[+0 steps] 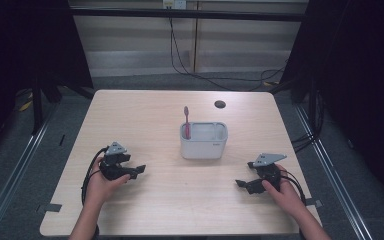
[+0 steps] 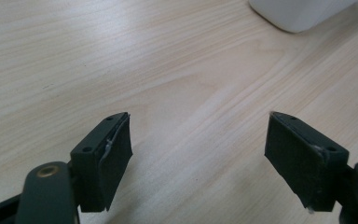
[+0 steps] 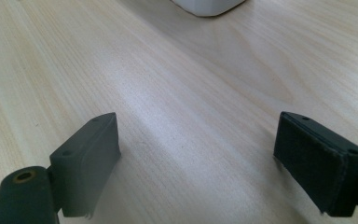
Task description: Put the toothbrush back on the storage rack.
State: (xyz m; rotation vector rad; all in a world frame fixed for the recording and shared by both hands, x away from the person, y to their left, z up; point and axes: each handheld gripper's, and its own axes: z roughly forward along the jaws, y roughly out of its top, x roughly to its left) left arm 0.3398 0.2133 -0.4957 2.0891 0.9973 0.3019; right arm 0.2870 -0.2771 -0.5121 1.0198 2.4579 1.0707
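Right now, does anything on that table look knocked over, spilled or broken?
Nothing stands out. The pink toothbrush stands upright in the white holder, and both grippers rest open on the table.

centre: white holder (image 1: 203, 141) with toothbrush (image 1: 186, 121) blocks | elsewhere table (image 1: 130, 115) bare

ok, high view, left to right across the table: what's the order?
Left tongs → red toothbrush standing in the left end of the white holder → right tongs. Both tongs are open and hold nothing.
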